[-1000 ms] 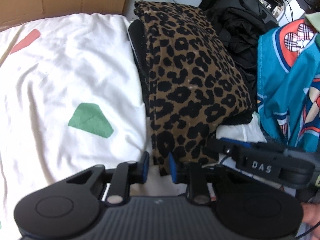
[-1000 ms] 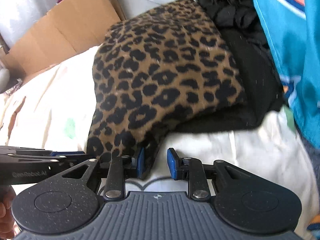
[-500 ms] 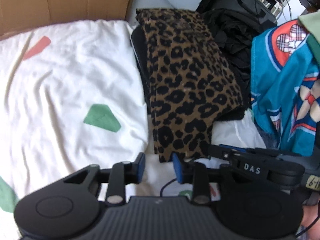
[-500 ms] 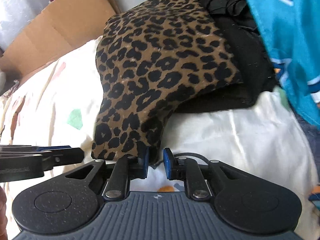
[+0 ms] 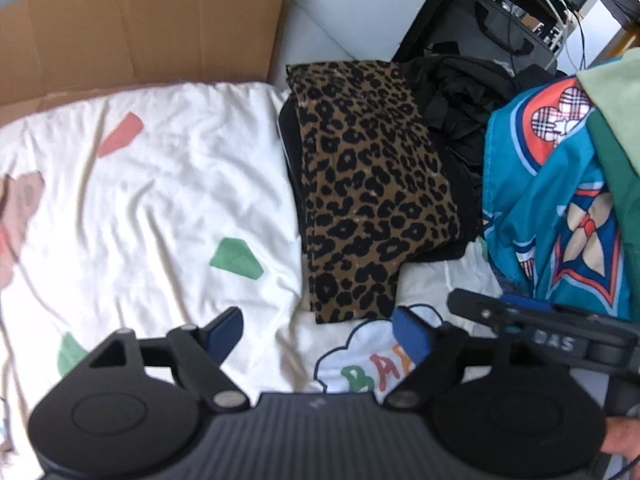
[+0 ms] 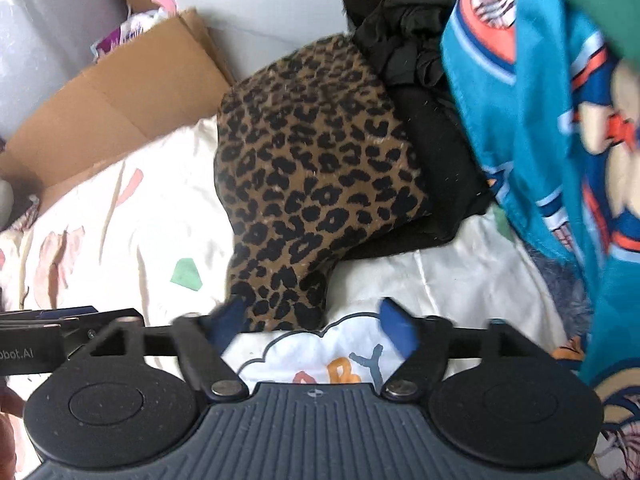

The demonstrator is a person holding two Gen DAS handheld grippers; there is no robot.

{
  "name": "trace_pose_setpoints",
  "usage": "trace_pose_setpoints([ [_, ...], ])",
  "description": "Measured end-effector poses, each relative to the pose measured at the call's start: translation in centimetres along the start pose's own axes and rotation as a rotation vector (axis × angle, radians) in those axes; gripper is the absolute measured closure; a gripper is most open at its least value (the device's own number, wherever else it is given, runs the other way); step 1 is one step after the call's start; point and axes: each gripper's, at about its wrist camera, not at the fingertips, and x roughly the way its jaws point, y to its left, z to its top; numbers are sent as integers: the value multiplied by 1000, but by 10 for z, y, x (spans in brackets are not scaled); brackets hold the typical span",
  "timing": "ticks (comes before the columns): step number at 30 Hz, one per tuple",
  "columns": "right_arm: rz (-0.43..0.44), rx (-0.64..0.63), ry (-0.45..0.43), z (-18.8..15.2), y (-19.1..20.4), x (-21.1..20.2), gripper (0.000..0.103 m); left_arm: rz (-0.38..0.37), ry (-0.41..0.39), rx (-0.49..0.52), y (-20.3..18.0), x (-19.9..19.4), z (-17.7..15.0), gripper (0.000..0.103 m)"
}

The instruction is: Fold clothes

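A folded leopard-print garment (image 5: pixel 372 192) lies on a black folded garment (image 5: pixel 460 184) on the white patterned bedsheet (image 5: pixel 152 200). It also shows in the right wrist view (image 6: pixel 312 184). My left gripper (image 5: pixel 320 332) is open and empty, just short of the leopard garment's near edge. My right gripper (image 6: pixel 310 326) is open and empty, its left finger (image 6: pixel 228 320) beside the garment's near corner. A white cloth with a cloud print and coloured letters (image 5: pixel 368 364) lies under both grippers (image 6: pixel 344 356).
A teal patterned garment (image 5: pixel 560 200) hangs at the right, also in the right wrist view (image 6: pixel 532 112). Crumpled black clothes (image 5: pixel 460 88) lie behind. A cardboard box (image 5: pixel 140 28) stands at the back left. The other gripper (image 5: pixel 552 336) shows at right.
Both grippers have opened wide and pulled back from the leopard garment's near edge. The garment now lies released on the pile, and the cloud-print cloth has come into view.
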Motion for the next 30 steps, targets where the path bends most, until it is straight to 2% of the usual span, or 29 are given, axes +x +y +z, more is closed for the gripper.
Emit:
trace_pose_setpoints([
  [9,15,7,3,14,13,-57,7,23,-10,-23,-9,-57,17,10],
  [16,5,41,40,24,13,-94,1,27,1,-20,-19,-100,22,8],
  [25,-16,77,62,34,14,-141,1,69,20,-29,-25,-153,30,1],
  [30,-25,73,80,40,19,-164,1,75,33,-37,-30,-178,34,1],
])
